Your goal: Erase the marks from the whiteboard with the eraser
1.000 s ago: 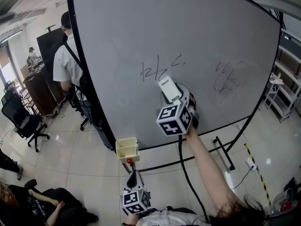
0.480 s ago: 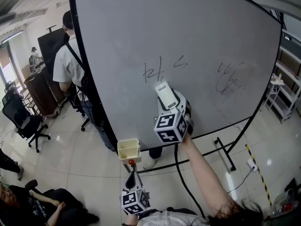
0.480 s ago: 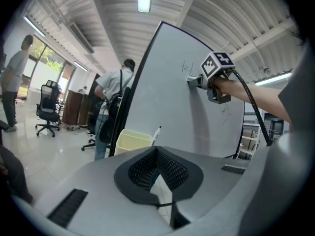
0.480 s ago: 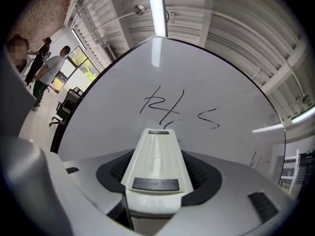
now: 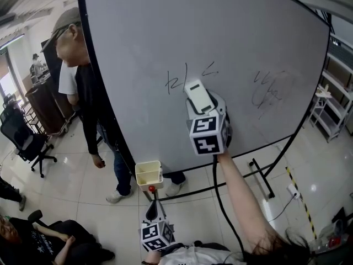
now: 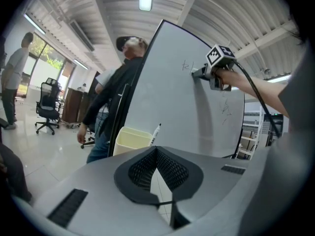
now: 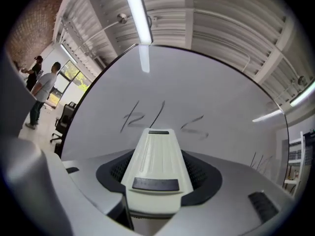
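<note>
The right tongs [image 5: 205, 112] are raised to the whiteboard [image 5: 231, 37], clamped on the eraser [image 5: 198, 96]. In the right gripper view the eraser [image 7: 156, 168] fills the gap between both jaws, and its far end lies just below the left marks [image 7: 142, 116]. A small stroke [image 5: 208, 69] sits beside those marks, and a scribble [image 5: 269, 93] lies well apart to the right. Whether the eraser touches the board I cannot tell. The left tongs [image 5: 155, 203] hang low, near the floor, just below a cream tub [image 5: 148, 174] fixed at the board's lower edge. Their jaws [image 6: 157, 154] are closed together with nothing in them. A pen [image 6: 155, 133] stands in the tub. A person [image 5: 91, 109] stands by the board's left edge
</note>
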`<move>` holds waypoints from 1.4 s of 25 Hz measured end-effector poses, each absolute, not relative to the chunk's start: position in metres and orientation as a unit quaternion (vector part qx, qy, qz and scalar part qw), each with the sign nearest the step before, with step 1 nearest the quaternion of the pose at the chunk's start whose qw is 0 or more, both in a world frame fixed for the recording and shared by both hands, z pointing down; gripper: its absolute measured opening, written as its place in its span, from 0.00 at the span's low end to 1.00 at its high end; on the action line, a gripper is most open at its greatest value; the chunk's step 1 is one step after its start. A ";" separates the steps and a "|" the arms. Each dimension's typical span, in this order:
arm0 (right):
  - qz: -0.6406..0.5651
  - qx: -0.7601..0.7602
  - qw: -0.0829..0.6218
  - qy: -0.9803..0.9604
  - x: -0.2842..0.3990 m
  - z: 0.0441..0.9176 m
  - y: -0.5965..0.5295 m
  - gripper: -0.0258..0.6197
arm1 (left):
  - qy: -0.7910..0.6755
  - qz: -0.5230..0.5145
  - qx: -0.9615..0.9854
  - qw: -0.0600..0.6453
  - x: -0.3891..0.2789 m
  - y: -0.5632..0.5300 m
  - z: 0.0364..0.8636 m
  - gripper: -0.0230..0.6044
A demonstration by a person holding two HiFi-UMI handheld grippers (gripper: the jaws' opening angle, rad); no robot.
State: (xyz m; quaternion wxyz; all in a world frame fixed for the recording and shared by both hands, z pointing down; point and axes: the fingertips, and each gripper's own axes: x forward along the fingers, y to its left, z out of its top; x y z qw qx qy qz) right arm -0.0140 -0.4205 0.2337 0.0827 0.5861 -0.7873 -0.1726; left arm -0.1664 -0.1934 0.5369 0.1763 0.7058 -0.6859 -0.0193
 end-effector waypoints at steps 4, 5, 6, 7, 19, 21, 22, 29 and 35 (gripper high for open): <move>-0.192 0.580 0.137 -0.780 -0.015 0.288 -0.423 0.46 | -0.682 -0.019 0.710 0.176 -0.162 -0.194 0.537 0.03; -0.185 0.585 0.121 -0.780 -0.006 0.271 -0.426 0.46 | -0.682 -0.019 0.710 0.176 -0.161 -0.194 0.537 0.03; -0.173 0.592 0.098 -0.781 0.008 0.245 -0.431 0.46 | -0.682 -0.018 0.710 0.175 -0.161 -0.194 0.537 0.03; -0.159 0.600 0.075 -0.781 0.025 0.215 -0.435 0.46 | -0.681 -0.016 0.711 0.175 -0.161 -0.195 0.537 0.03; -0.173 0.585 0.111 -0.784 -0.005 0.261 -0.423 0.46 | -0.673 -0.016 0.718 0.175 -0.148 -0.202 0.533 0.03; -0.180 0.590 0.100 -0.781 0.001 0.246 -0.428 0.46 | -0.673 -0.016 0.719 0.174 -0.146 -0.201 0.533 0.03; -0.175 0.594 0.082 -0.781 0.010 0.223 -0.431 0.46 | -0.673 -0.015 0.719 0.174 -0.147 -0.201 0.533 0.03; -0.144 0.612 0.035 -0.777 0.044 0.162 -0.437 0.46 | -0.681 -0.012 0.711 0.177 -0.156 -0.199 0.542 0.03; -0.163 0.595 0.111 -0.779 0.012 0.273 -0.428 0.46 | -0.681 -0.015 0.710 0.178 -0.154 -0.197 0.535 0.03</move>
